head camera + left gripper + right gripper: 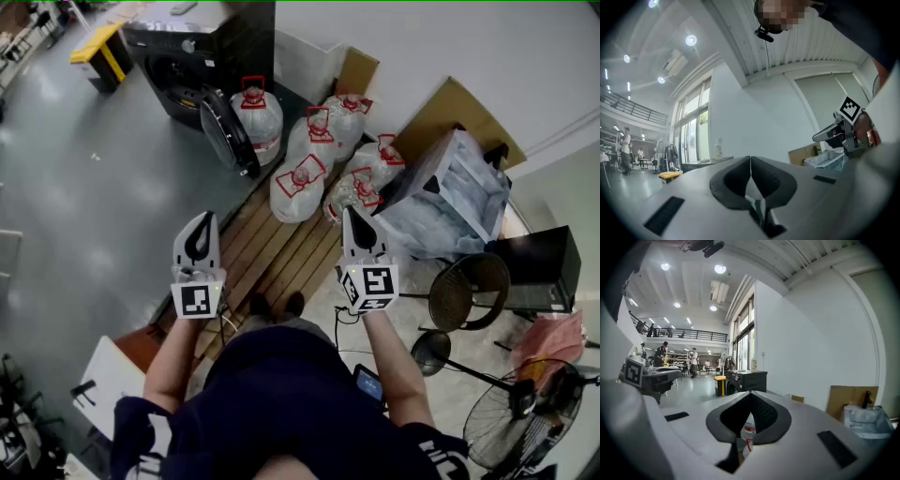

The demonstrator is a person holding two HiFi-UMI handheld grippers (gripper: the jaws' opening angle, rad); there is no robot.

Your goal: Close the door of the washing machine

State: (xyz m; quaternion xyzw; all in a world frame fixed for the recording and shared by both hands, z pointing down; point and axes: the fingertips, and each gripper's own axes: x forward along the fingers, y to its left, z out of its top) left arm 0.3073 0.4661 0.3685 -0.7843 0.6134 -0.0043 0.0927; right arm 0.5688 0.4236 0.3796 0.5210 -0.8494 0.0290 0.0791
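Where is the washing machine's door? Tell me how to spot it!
Find the big dark washing machine standing by the white wall. Its door is the round disc swung open from the front, next to the clear water jugs. The jugs are see-through with red handles; the door is flat, dark and circular.

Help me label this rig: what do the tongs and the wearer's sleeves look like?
The left tongs and right tongs are light grey shells with black inner pads, each bearing a white cube with black square markers. The sleeves are short, dark navy.
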